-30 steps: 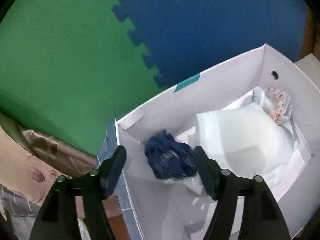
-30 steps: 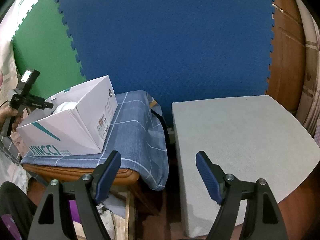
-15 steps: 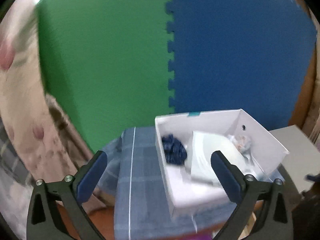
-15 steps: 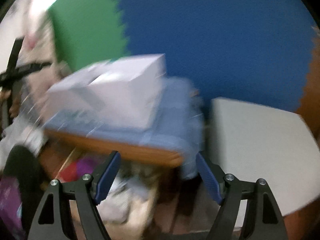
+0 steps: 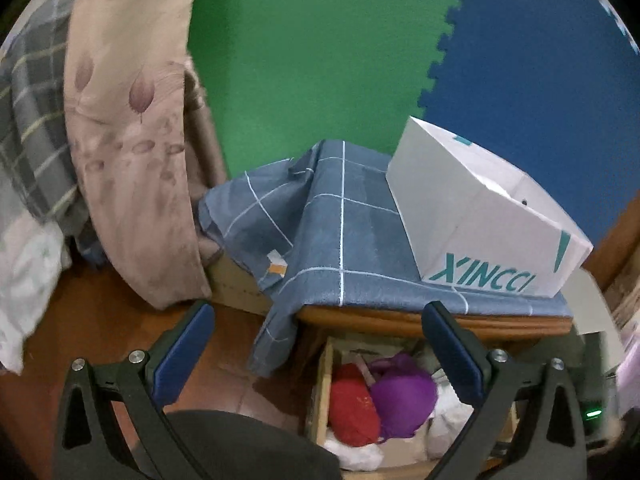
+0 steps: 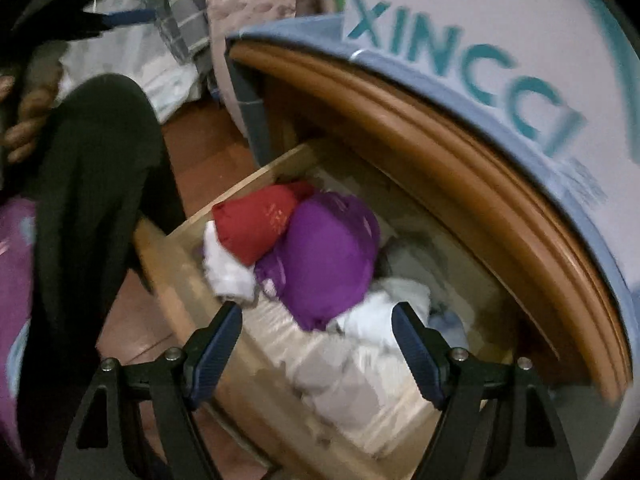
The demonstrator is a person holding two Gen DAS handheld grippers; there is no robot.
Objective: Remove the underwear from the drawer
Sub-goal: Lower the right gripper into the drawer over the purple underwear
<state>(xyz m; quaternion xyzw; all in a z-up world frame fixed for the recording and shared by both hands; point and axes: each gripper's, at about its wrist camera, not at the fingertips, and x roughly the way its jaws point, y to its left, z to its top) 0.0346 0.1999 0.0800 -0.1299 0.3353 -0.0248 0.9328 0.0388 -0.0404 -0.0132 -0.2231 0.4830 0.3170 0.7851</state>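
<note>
The wooden drawer (image 6: 168,264) stands pulled out under the table top. It holds a rolled red underwear bundle (image 6: 256,224), a purple one (image 6: 324,264) beside it, and white garments (image 6: 380,312). My right gripper (image 6: 316,316) hovers open just above the drawer, with the purple bundle ahead of its fingers and nothing between them. My left gripper (image 5: 318,320) is open wide and empty, farther back and higher. Low in its view are the drawer (image 5: 320,380), the red bundle (image 5: 354,404) and the purple bundle (image 5: 404,400).
A white XINCCI box (image 5: 480,216) sits on a blue checked cloth (image 5: 340,220) over the table top, whose rim (image 6: 440,140) overhangs the drawer. A person's dark-clad leg (image 6: 92,180) is left of the drawer. A floral curtain (image 5: 132,120) hangs at the left.
The left gripper drew back from the white box, leaving the dark blue bundle inside, and its jaws widened. The right gripper swung down from the grey surface to just over the open drawer.
</note>
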